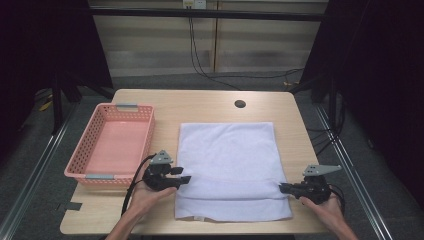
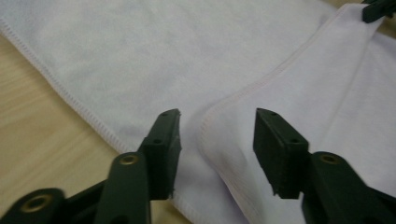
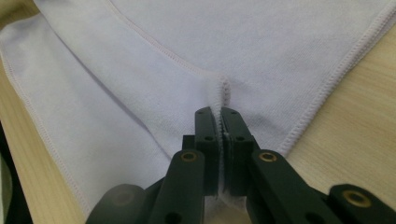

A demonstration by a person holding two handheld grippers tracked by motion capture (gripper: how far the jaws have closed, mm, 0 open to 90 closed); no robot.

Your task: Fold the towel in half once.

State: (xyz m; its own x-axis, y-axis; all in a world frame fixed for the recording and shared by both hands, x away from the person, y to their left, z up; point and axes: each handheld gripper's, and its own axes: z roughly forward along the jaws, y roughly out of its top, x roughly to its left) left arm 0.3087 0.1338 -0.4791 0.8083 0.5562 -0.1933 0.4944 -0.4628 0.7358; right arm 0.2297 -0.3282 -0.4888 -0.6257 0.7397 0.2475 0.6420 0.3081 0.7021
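With the left gripper (image 2: 217, 140) jaws standing apart astride the folded towel (image 1: 227, 155) corner on the bench (image 1: 210, 102) and the right gripper (image 3: 221, 140) clamped on the opposite corner, a one-sided pull would likely skew the fold.

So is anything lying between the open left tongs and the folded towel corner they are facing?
Nothing visible. The left tongs stand open with the folded corner of the white cloth towel directly between their jaws; bare towel lies around them. The pink plastic basket sits apart, off to the side.
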